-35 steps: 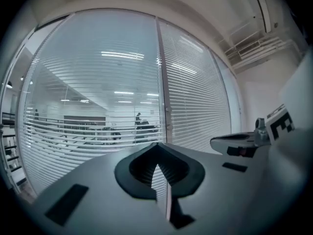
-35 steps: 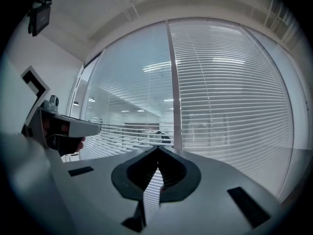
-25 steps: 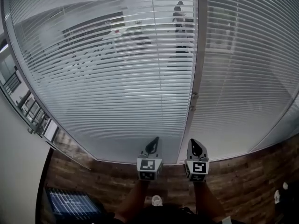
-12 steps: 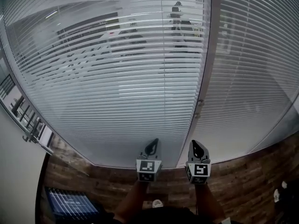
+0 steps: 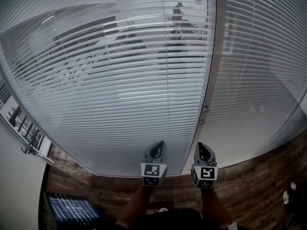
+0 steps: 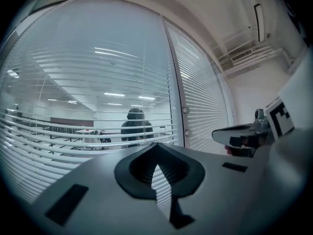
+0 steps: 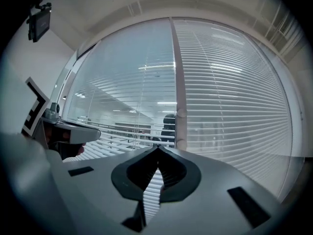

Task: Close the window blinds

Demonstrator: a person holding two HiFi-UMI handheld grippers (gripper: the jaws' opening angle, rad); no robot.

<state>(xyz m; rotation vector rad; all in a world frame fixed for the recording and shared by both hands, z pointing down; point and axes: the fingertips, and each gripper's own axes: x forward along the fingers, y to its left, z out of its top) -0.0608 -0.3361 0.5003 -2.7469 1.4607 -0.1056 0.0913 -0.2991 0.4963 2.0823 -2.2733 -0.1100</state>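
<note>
Two grippers side by side here, both aimed level at the window blinds [image 5: 144, 128] and both empty. The left gripper [image 5: 157, 147] has its jaws pressed together with nothing in them. The right gripper [image 5: 203, 150] is the same, tips meeting and only slats showing past them. Neither one touches anything. They hang low in front of the glass wall, near where it meets the wooden floor [image 5: 249, 186]. The blinds cover the whole wall ahead. The left panel [image 5: 96, 95], on the near side of the grey post [image 5: 213, 71], has its slats tilted open. You can see right through it to a lit room and a person [image 5: 178, 14] on the far side. The right panel [image 5: 261, 71] looks a lot more shut, mostly plain white slats. A pair of small knobs [image 5: 205, 108] sits on the post, a little above the right gripper's tip in the head view. Down in the lower left corner there's a device with a glowing screen [image 5: 72, 209].
</note>
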